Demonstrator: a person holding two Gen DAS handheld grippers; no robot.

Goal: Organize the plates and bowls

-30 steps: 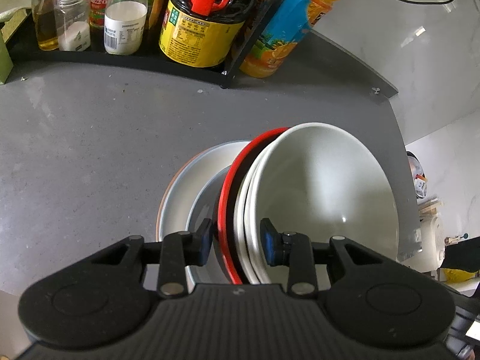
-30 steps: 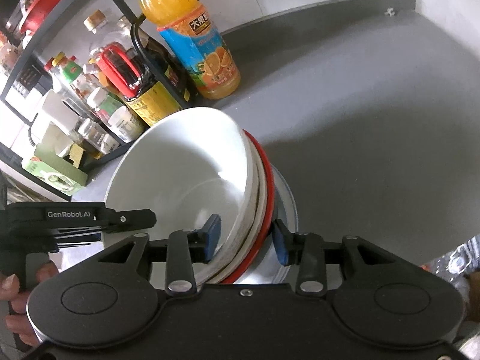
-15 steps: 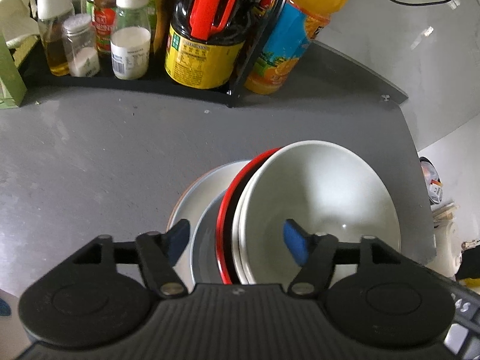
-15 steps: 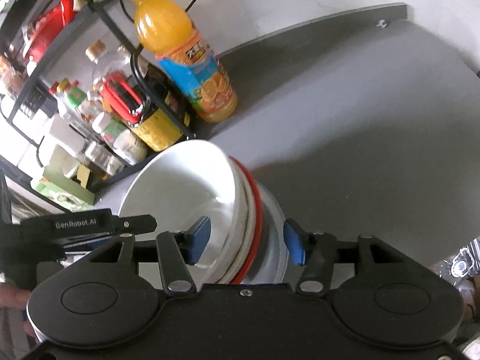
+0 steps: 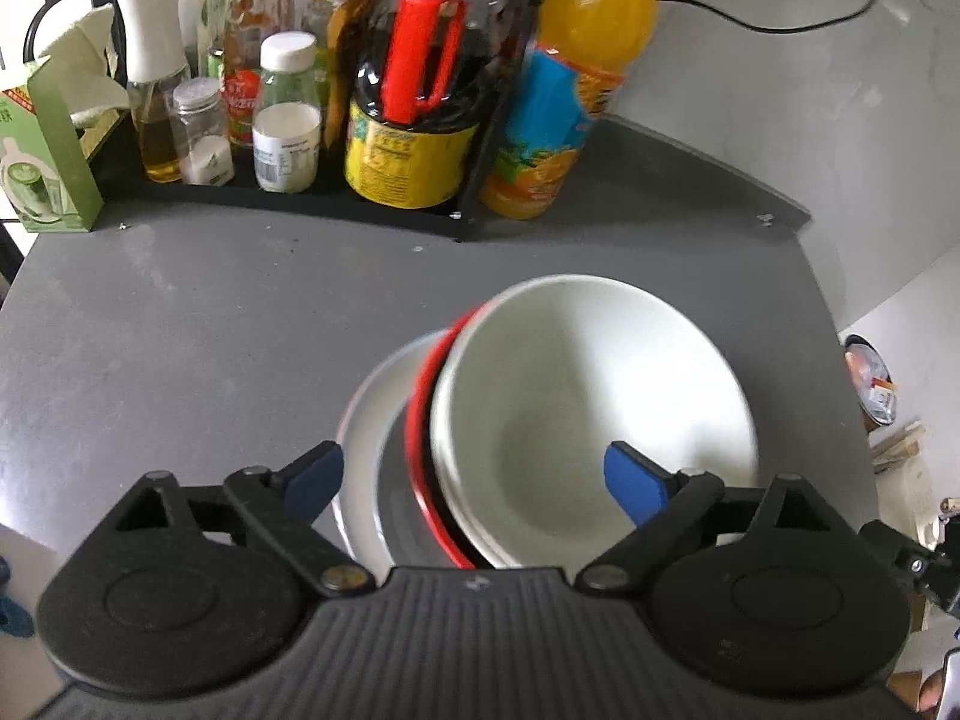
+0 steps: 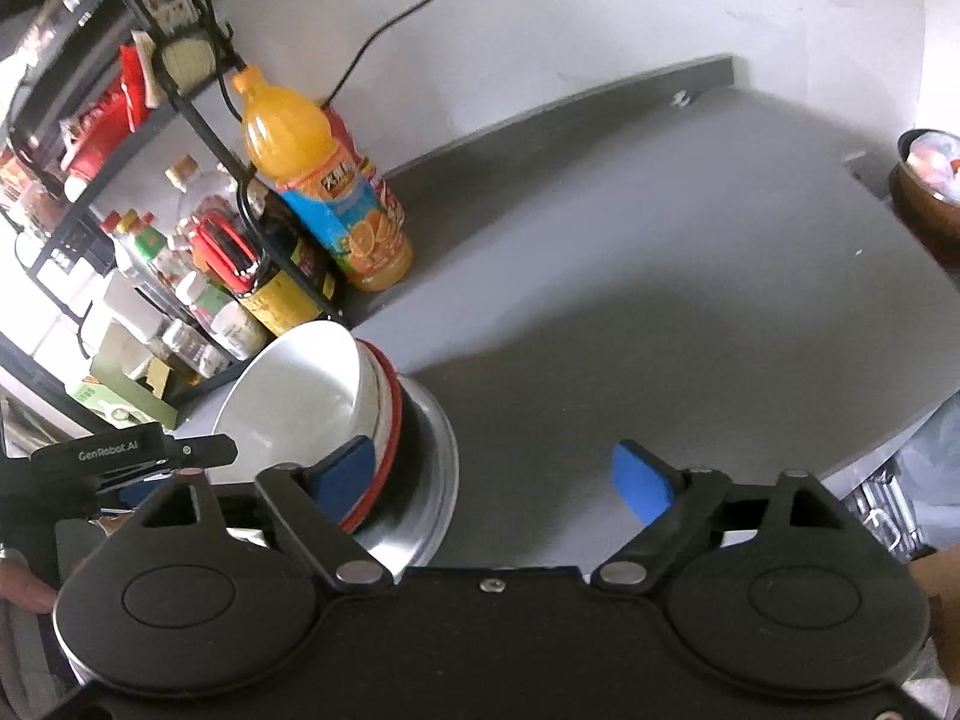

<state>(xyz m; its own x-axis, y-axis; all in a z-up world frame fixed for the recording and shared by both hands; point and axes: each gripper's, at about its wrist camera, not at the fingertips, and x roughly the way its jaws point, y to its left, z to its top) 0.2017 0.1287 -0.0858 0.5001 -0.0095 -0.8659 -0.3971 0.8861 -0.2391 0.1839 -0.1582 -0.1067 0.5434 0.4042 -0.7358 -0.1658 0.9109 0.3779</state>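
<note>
A stack of dishes rests on the grey counter (image 5: pixel 180 330): a white bowl (image 5: pixel 576 396) on top, a red-rimmed bowl (image 5: pixel 420 420) under it, and a wide pale plate (image 5: pixel 366 420) at the bottom. My left gripper (image 5: pixel 474 477) is open just above the stack's near side, its blue pads clear of the rims. From the right wrist the same white bowl (image 6: pixel 300 396), red-rimmed bowl (image 6: pixel 393 414) and plate (image 6: pixel 435 468) lie at lower left. My right gripper (image 6: pixel 495 483) is open, its left pad beside the red rim.
A black rack (image 5: pixel 300 192) of sauce and spice bottles lines the counter's back edge, with an orange juice bottle (image 5: pixel 558 108) at its right end. A green box (image 5: pixel 48 156) stands at far left. A brown bowl (image 6: pixel 927 192) sits beyond the counter's right edge.
Both grippers have let go of the stacked bowls, opened wide and drawn back and up. The stack now rests on the counter.
</note>
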